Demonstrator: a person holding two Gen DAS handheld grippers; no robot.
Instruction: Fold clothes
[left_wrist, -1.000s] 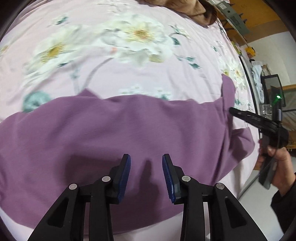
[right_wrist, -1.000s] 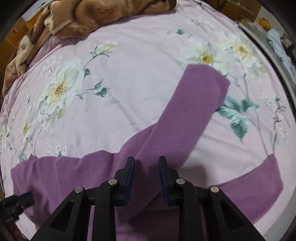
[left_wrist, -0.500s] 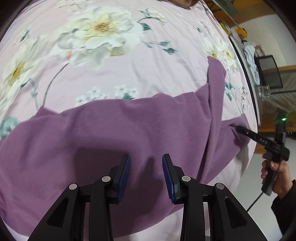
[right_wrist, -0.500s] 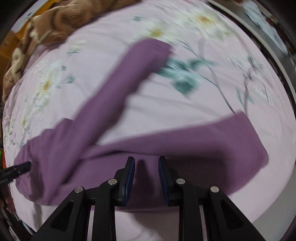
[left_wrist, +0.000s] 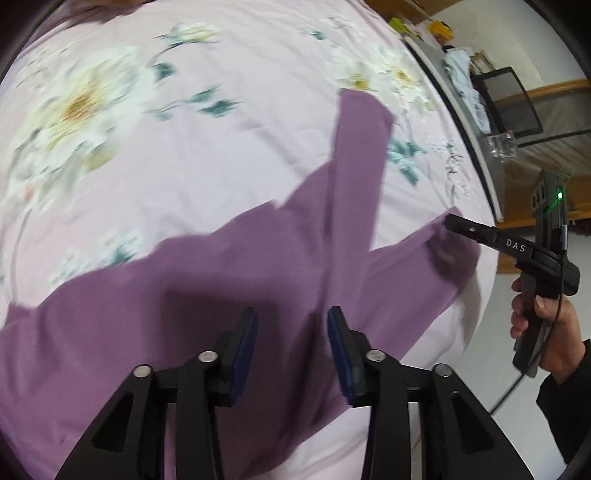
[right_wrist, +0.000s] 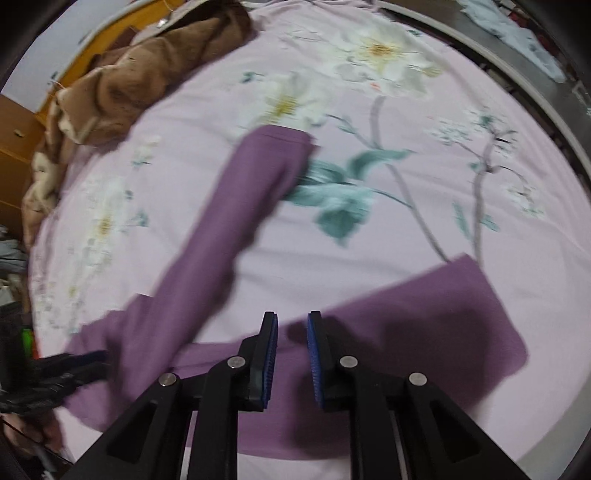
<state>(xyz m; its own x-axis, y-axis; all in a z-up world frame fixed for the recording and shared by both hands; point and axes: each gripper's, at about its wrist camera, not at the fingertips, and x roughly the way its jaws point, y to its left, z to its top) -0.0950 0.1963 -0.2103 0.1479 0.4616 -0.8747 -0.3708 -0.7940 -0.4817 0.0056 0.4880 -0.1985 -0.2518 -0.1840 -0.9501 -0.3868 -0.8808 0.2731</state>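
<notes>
The purple garment (right_wrist: 236, 229) lies spread on the flowered bed (right_wrist: 424, 229), 1 sleeve reaching far. It looks soft, light and limp; hems or the cuff seem the best hold. Both the left gripper (left_wrist: 291, 332) and right gripper (right_wrist: 291, 336) have jaws parted, empty.

Each tool was black plastic, with two angular fingers faced in blue ribbed pads (left_wrist: 245, 347) and joined by silver round-headed screws (left_wrist: 207, 356). The right tool (left_wrist: 452, 223) carried white "DAS" lettering, a green light behind that, and a thin black cable (left_wrist: 511, 387) below its pistol grip. The hand (left_wrist: 550, 332) on that grip wore a dark sleeve (left_wrist: 565, 402).
</notes>
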